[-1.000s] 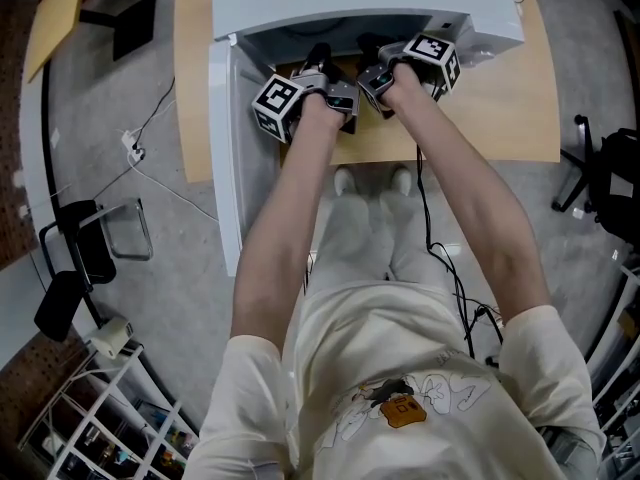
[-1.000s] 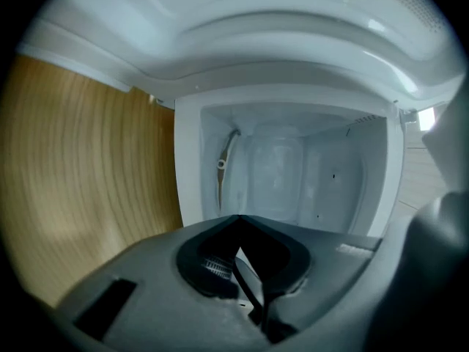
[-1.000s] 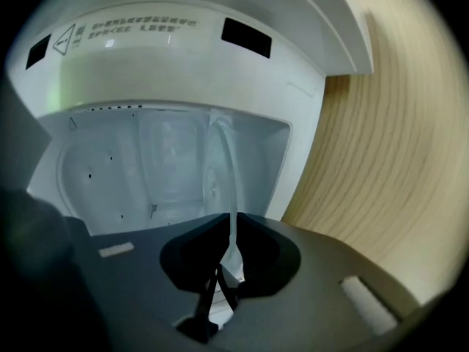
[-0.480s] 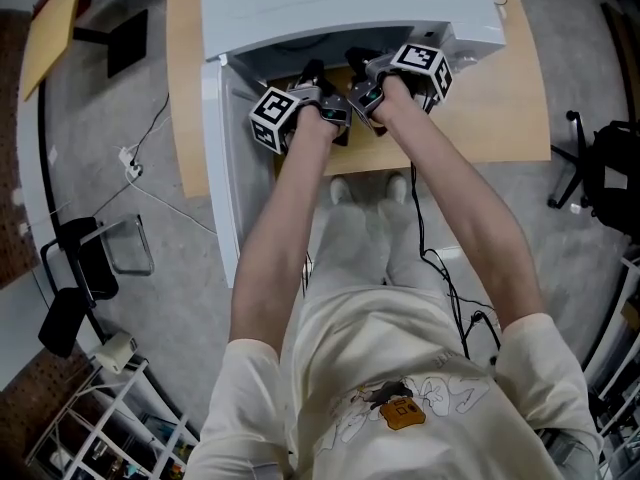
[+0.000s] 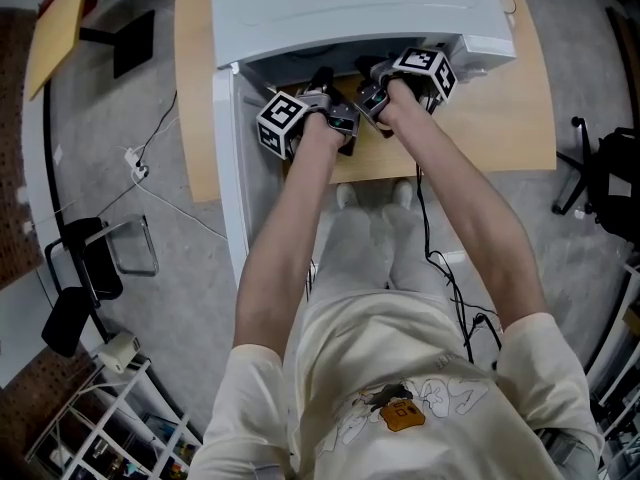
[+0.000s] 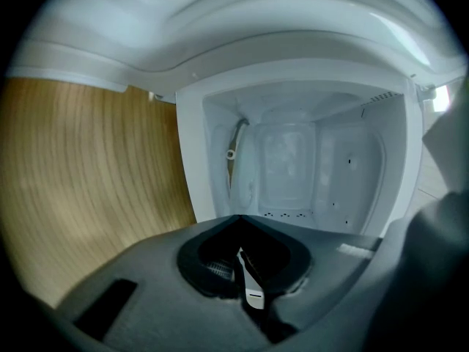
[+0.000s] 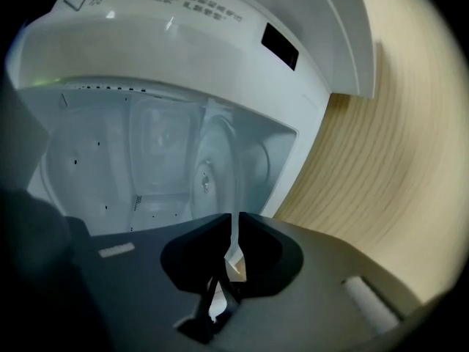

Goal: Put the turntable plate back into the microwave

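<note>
Facing open microwave with both grippers. Right gripper clamped on rim of turntable plate, jaws just narrowed onto it; plate straight ahead, inside. Left gripper clenched, tips together; hold on plate unclear.

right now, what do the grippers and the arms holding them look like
Both the left gripper and right gripper have dark grey moulded bodies, each bearing a white cube with black square markers. A thin black cable trails beside the right arm. The person wears a cream short-sleeved T-shirt with a printed front.
</note>
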Demonstrator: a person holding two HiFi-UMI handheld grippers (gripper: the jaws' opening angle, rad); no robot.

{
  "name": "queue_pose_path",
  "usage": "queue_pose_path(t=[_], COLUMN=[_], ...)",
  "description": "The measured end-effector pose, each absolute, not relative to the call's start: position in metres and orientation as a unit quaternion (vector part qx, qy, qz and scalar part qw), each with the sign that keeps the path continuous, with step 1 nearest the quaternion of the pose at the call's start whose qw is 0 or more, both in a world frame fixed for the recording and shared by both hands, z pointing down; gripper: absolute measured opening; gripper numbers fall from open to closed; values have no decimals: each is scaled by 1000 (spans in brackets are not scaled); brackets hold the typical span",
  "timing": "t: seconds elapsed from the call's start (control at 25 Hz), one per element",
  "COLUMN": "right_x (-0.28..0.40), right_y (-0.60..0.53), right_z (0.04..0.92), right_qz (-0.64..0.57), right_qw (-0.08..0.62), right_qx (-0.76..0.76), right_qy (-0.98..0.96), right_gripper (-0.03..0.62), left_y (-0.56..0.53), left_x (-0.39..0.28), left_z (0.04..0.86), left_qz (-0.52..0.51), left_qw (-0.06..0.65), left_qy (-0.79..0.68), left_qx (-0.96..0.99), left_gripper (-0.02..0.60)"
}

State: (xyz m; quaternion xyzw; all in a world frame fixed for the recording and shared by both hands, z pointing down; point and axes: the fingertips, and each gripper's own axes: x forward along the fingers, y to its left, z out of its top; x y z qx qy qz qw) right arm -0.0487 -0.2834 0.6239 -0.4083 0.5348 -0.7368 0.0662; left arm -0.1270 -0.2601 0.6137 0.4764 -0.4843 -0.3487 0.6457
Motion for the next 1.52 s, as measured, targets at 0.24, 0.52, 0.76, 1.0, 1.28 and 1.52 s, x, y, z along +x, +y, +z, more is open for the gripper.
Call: queue_pose_path(t=[0.24,0.52,0.76,1.0,1.28,1.52], right_x=[-44,-39,-38,-21,-1,15], right_y=[-283,-291,-287,-261,-200,-145], right_z=[622,625,616,596,530,466], right_qz=[-741,-731,-738,-709,-559,-354], right_qw=[80,87,113,81,-8,-72], right_qx=[-428,-434,-417,-417,-410,-424], right_qy=[512,519,519,563,721,830], right_gripper=[25,26,66,70,8,8], left_y=[-272,-277,-277,-242,-178,-123], left_x=[-125,-129,-129,-121,-63,-32], left_z=[603,603,597,582,524,473], left_qz=[-344,-347,-356,-322,-178,26], left_qw=[647,646,647,630,544,319], left_qy=[-465,-466,-461,-466,-449,-488], left_qx=[497,495,492,532,687,812], left_gripper=[-6,-6,-6,-5,-5,-5])
